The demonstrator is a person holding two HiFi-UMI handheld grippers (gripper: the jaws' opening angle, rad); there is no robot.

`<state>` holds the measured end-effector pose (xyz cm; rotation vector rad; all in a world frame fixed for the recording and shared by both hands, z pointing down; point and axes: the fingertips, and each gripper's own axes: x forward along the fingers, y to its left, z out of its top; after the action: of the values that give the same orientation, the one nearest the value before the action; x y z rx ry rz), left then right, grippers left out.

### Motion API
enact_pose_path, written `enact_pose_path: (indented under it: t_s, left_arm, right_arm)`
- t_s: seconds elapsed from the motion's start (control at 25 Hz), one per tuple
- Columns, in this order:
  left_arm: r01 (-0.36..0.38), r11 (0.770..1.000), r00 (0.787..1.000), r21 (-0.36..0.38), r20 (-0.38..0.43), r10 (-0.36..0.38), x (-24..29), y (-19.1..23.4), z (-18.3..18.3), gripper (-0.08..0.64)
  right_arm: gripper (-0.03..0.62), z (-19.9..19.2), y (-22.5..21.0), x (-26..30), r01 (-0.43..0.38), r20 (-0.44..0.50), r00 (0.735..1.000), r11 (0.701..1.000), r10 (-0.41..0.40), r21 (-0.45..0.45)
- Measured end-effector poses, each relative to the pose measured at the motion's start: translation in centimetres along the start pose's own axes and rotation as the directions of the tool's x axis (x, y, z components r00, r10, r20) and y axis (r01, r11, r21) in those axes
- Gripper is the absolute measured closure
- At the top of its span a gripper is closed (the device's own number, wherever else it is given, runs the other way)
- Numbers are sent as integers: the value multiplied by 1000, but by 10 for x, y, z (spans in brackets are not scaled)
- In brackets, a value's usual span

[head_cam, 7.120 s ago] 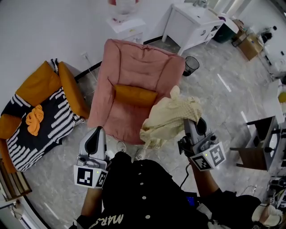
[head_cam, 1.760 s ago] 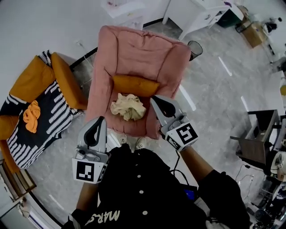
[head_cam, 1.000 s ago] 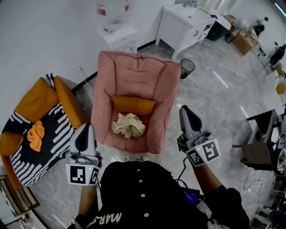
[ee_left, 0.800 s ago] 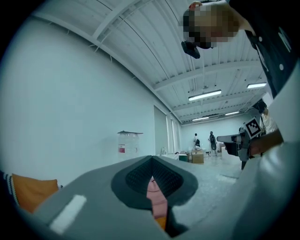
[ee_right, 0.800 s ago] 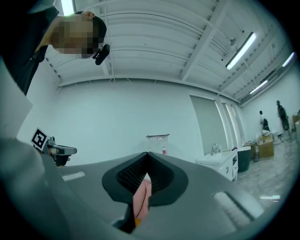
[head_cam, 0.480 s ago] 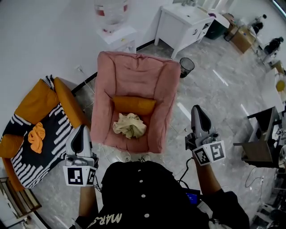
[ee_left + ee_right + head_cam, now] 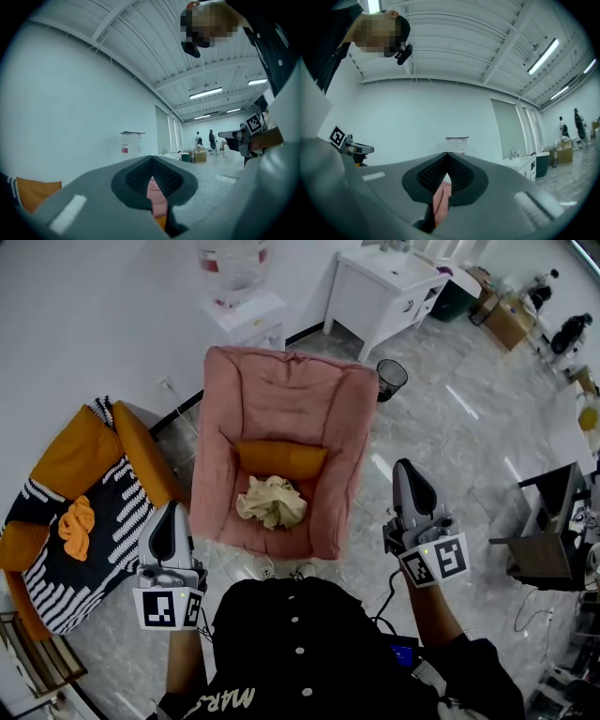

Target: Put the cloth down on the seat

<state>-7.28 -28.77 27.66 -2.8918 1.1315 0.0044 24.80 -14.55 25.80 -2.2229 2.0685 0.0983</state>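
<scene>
Cloth [image 7: 270, 502], crumpled cream fabric, lies on seat [image 7: 281, 538] of pink padded armchair [image 7: 281, 399], just in front of orange cushion [image 7: 281, 458]. My L gripper [image 7: 171, 517] & R gripper [image 7: 408, 474]: jaws pressed together, nothing between, both apart from cloth.

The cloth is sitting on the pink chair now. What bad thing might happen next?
1. The cloth lies in a loose, crumpled heap on the seat of the pink armchair, in front of the orange cushion. A nudge might roll it toward the front edge.
2. The left hand-held gripper and right hand-held gripper are both shut and away from the chair, so neither could catch it quickly.
</scene>
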Motion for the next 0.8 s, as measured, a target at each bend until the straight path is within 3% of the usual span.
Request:
enact_pose_path:
  t_s: [0.8]
  left_arm:
    - [15,1000,1000,20,17,-15,-2,-1,5,560]
  right_arm:
    - [566,-4,11,6,-17,-9,1000,1000,17,-14]
